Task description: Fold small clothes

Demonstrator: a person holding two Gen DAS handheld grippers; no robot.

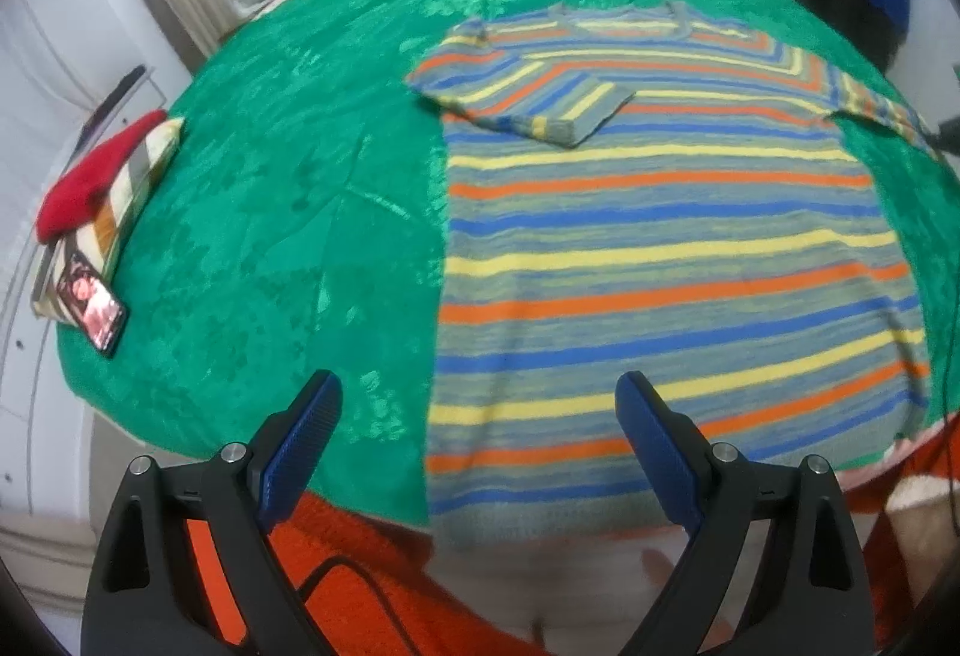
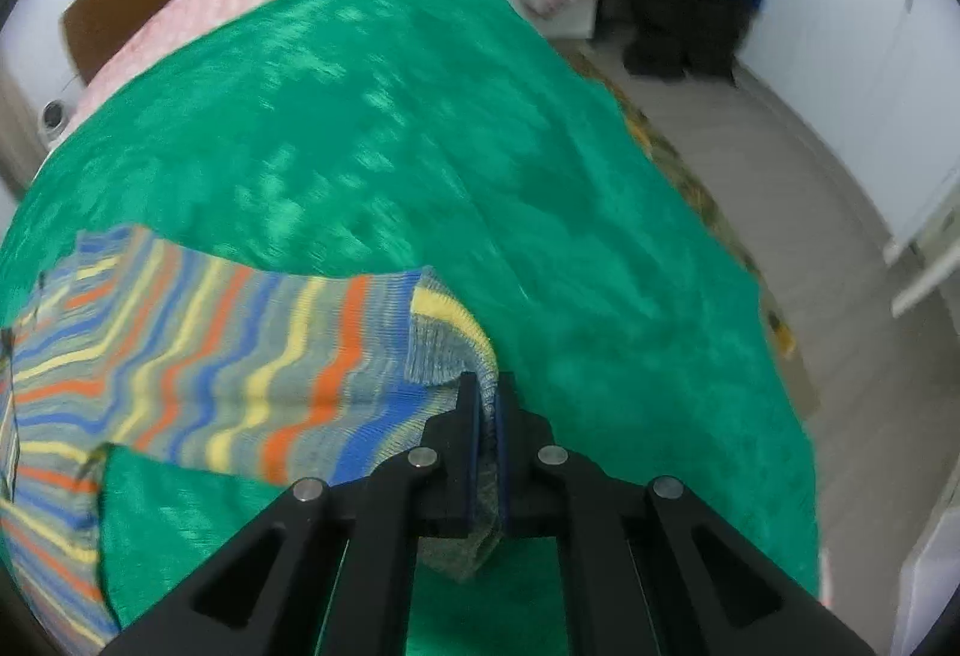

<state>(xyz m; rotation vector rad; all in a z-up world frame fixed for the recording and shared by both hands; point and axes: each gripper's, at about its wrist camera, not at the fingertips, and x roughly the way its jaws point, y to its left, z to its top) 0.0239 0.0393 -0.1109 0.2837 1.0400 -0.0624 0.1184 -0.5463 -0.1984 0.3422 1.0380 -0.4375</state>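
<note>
Your right gripper point(image 2: 485, 404) has its jaws clenched on the cuff of the striped shirt's point(image 1: 660, 248) sleeve point(image 2: 288, 356), with a fold of knit pinched between the blue pads and the sleeve stretching away to the left of the jaws over the green blanket point(image 2: 420, 128). Your left gripper point(image 1: 480, 404) hovers with its jaws released and nothing between them; the shirt's hem lies just ahead of the right-hand jaw, and bare blanket ahead of the left-hand one. The shirt lies flat on the bed, its other sleeve point(image 1: 528, 104) already folded across the chest. Far to the left of those jaws sits a phone point(image 1: 96, 308) beside a red hat point(image 1: 90, 182).
</note>
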